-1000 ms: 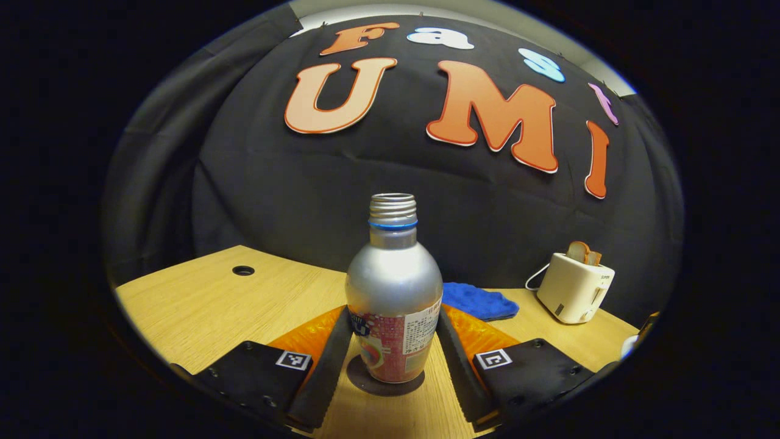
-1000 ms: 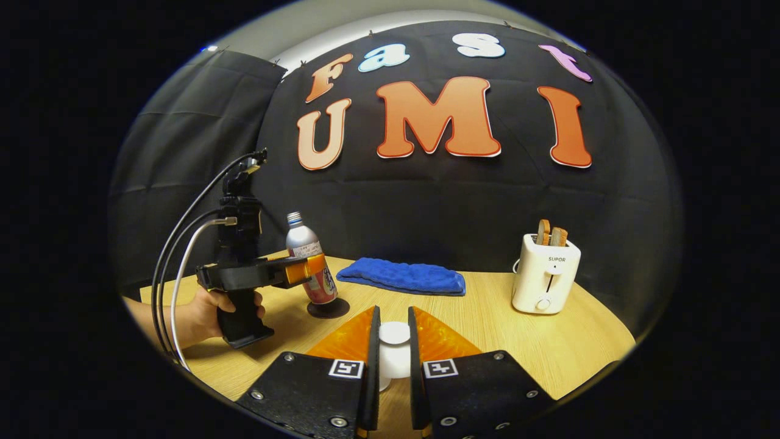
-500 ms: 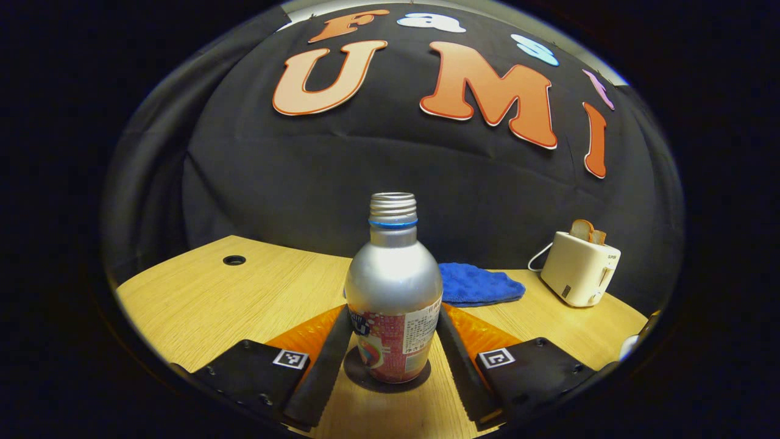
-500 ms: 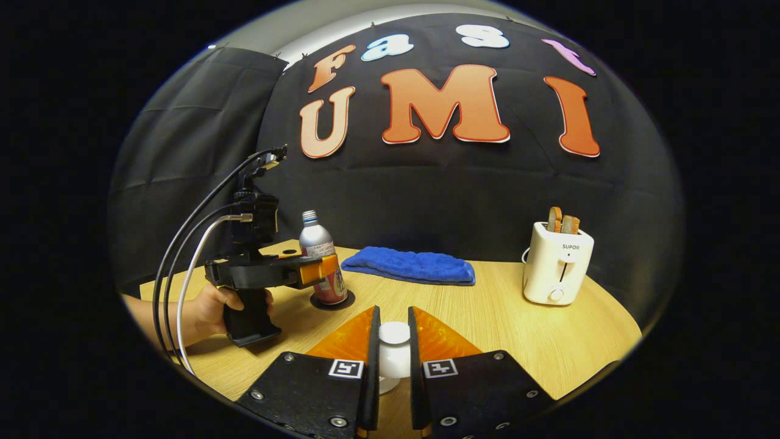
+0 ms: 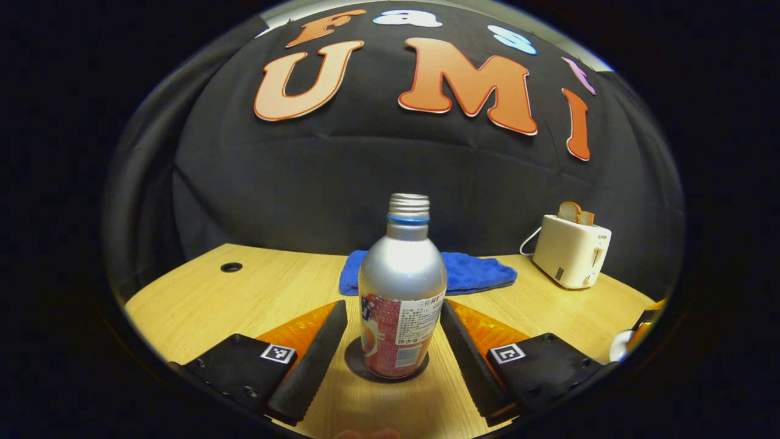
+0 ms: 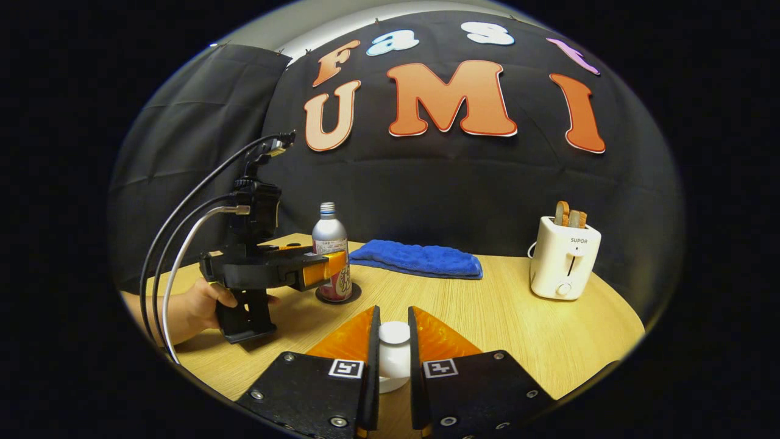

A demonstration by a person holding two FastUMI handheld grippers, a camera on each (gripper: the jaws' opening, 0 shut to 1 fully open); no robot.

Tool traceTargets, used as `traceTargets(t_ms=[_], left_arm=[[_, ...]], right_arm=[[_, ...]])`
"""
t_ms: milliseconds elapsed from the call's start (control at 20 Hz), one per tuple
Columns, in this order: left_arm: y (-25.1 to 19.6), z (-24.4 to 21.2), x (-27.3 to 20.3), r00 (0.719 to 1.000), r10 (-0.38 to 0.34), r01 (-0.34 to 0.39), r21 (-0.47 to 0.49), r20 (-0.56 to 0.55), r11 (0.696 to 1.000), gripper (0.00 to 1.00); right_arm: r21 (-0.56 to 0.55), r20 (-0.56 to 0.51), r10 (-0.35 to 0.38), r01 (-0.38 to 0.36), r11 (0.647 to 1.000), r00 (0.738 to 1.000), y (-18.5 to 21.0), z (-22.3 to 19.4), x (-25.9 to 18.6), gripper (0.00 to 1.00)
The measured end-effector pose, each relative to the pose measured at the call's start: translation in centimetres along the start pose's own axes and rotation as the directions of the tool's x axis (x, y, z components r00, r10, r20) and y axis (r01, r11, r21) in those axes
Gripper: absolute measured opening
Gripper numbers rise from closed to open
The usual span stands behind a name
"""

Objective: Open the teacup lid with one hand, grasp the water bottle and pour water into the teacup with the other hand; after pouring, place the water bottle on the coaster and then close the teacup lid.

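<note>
A silver water bottle (image 5: 402, 286) with a red label and no cap stands upright on a dark round coaster (image 5: 354, 367). My left gripper (image 5: 391, 308) is open around it, with a gap at the left finger (image 5: 311, 360). The right gripper view shows the bottle (image 6: 329, 235), the coaster (image 6: 355, 296) and the left gripper (image 6: 326, 268) held by a hand. My right gripper (image 6: 393, 312) is shut on the knob of the white teacup lid (image 6: 394, 334). Its fingers hide what lies under the lid. White ware (image 5: 618, 347) shows at the far right of the left gripper view.
A blue towel (image 6: 417, 259) lies at the back of the wooden table (image 6: 518, 323). A white toaster (image 6: 563, 262) with bread slices stands at the back right. Cables (image 6: 183, 244) hang from the left gripper. A round hole (image 5: 231, 267) is in the table's far left corner.
My left gripper has spread its fingers off the bottle and drawn back a little; the bottle stays upright on the coaster. My right gripper keeps its hold on the lid.
</note>
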State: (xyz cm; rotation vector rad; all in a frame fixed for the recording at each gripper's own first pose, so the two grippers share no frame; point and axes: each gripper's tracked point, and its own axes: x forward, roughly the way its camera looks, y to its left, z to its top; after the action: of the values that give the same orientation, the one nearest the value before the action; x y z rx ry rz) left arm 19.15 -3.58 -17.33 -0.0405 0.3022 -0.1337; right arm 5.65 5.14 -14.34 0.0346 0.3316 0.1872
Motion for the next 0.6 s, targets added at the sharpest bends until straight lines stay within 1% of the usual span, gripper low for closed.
traceTargets(t_ms=[100, 200, 450, 600], left_arm=[[-0.3, 0.3, -1.0, 1.000, -0.001, 0.001, 0.035, 0.015, 0.999, 1.00], [-0.5, 0.5, -2.0, 1.000, -0.007, 0.006, 0.051, 0.027, 0.999, 1.00], [-1.1, 1.2, -4.8, 0.998, -0.019, 0.014, 0.075, 0.063, 0.997, 1.00], [-1.2, 2.0, -6.4, 0.996, -0.028, 0.022, 0.064, 0.088, 0.998, 1.00]], right_arm=[[0.000, 0.002, 0.007, -0.007, 1.000, 1.000, 0.4, -0.1, 0.2, 0.22], [-0.001, 0.002, 0.016, -0.016, 1.000, 1.000, 0.9, -0.4, 0.4, 0.21], [-0.007, -0.007, 0.031, -0.031, 0.999, 0.999, 1.9, -1.3, 1.0, 0.21], [-0.009, -0.018, 0.041, -0.041, 0.999, 0.999, 2.5, -2.3, 1.4, 0.21]])
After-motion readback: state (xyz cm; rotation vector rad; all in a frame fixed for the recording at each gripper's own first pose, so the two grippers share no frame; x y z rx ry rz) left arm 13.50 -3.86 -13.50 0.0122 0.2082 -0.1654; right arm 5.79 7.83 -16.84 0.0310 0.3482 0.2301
